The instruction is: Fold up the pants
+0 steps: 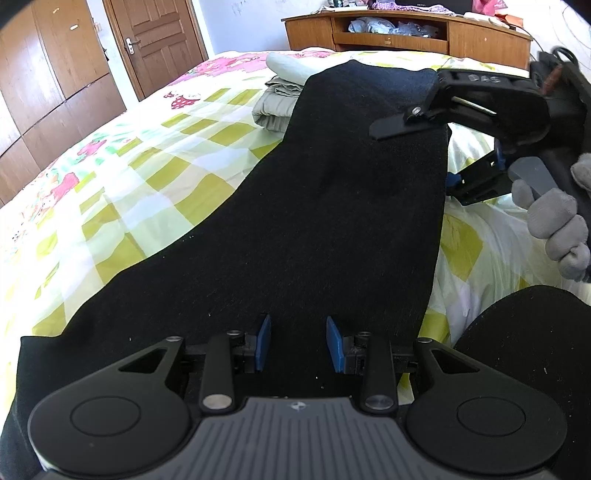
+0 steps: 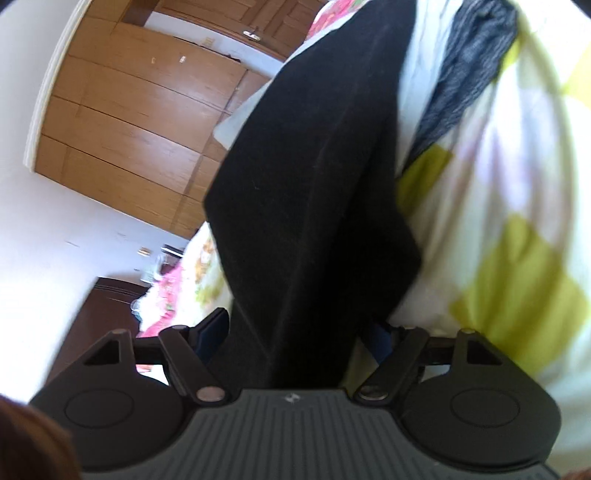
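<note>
Black pants (image 1: 332,221) lie stretched out lengthwise on the checked bedspread (image 1: 147,166). My left gripper (image 1: 298,343) sits low over their near end, its blue pads apart and flat black cloth showing between them. At the far end my right gripper (image 1: 424,155) straddles the pants' right edge, one finger on top and the other below. In the right wrist view the pants (image 2: 314,184) run between the fingers of my right gripper (image 2: 299,336). Its jaws stand wide and do not press the cloth. A grey-gloved hand (image 1: 554,221) holds its handle.
A stack of folded grey-green clothes (image 1: 277,103) lies left of the pants' far end. A wooden headboard shelf (image 1: 406,33) stands behind the bed, with a door (image 1: 147,44) and wardrobe at left. A grey knit garment (image 2: 469,66) lies on the bedspread.
</note>
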The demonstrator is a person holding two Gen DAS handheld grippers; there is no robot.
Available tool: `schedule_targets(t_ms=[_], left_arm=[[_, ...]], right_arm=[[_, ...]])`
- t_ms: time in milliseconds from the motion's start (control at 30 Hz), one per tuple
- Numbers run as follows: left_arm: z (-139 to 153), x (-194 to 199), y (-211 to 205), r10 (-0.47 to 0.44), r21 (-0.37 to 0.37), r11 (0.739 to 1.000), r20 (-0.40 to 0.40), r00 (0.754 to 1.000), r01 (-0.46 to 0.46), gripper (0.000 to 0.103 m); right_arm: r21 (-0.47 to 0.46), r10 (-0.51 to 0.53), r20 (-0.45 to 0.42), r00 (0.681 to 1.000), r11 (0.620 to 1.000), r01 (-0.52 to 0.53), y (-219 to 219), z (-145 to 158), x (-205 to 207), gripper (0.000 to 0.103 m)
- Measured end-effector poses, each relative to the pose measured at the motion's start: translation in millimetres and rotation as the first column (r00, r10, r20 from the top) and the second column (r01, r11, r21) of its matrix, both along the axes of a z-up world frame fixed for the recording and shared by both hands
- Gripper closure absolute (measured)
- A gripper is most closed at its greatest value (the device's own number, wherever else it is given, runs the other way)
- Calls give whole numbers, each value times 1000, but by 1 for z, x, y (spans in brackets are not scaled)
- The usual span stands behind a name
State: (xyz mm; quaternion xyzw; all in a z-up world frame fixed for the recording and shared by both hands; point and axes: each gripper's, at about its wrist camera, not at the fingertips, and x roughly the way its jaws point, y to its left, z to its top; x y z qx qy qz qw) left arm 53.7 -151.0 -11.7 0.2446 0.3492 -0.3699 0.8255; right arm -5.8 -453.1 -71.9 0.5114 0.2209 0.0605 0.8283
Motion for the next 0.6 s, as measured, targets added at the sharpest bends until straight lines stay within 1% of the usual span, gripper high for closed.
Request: schedule_targets(t_ms=[33,67,100,133,167,200,233,267,333,367,400,433,467,533,600], left_arm=[[0,0,0,0,-2,1000,-2,1000,0,57],[0,1,0,-1,-3,1000,-3,1000,1,57],[0,1,0,-3,-2,1000,-2,1000,3,57],[0,1,0,-5,-2,1000,-1,1000,5,57],[0,1,0,-6,-2,1000,-3,1000,6,57],[0,2,0,-9,0,1000,-4,1000,9,57],[0,2,0,-14,2,1000,-3,1000,14,57],[-1,2,0,-18,3,1000,-2,1000,18,57],[-1,2,0,-15,5,1000,-6,1000,15,57],[0,2,0,-15,8,1000,-6,1000,15,57],[1,2,0,-17,10,1000,-4,1000,17,57],[1,1,0,-18,8,1000,-5,1000,18,57],[1,1,1,-16,6,1000,-10,1000,16,57],[0,3,0,-19,8,1000,-12,1000,19,56],[1,2,-2,-23,12,1000,-7,1000,23,56]], right_arm=[[24,-7,22,1000,1000,6,-1,-1,1,30],[57,-15,35,999,998,13,-4,-4,-4,40],[122,-27,71,997,992,18,-8,-10,-12,54],[187,-50,118,992,982,27,-11,-14,-17,54],[189,-79,123,989,981,55,-12,-17,-22,54],[115,-103,81,991,989,93,-11,-18,-24,55],[33,-124,43,991,992,122,-10,-18,-19,60],[4,-138,48,989,990,138,-10,-20,-15,68],[6,-139,108,984,990,139,-13,-23,-4,69],[24,-142,113,983,990,140,-15,-23,-2,68],[70,-145,132,981,988,137,-15,-22,-4,66],[121,-135,174,975,986,115,-13,-18,-7,66],[122,-130,215,968,987,106,-9,-10,-16,67],[17,-105,256,961,994,104,-1,10,-29,67],[-14,-88,296,951,995,96,1,18,-35,67]])
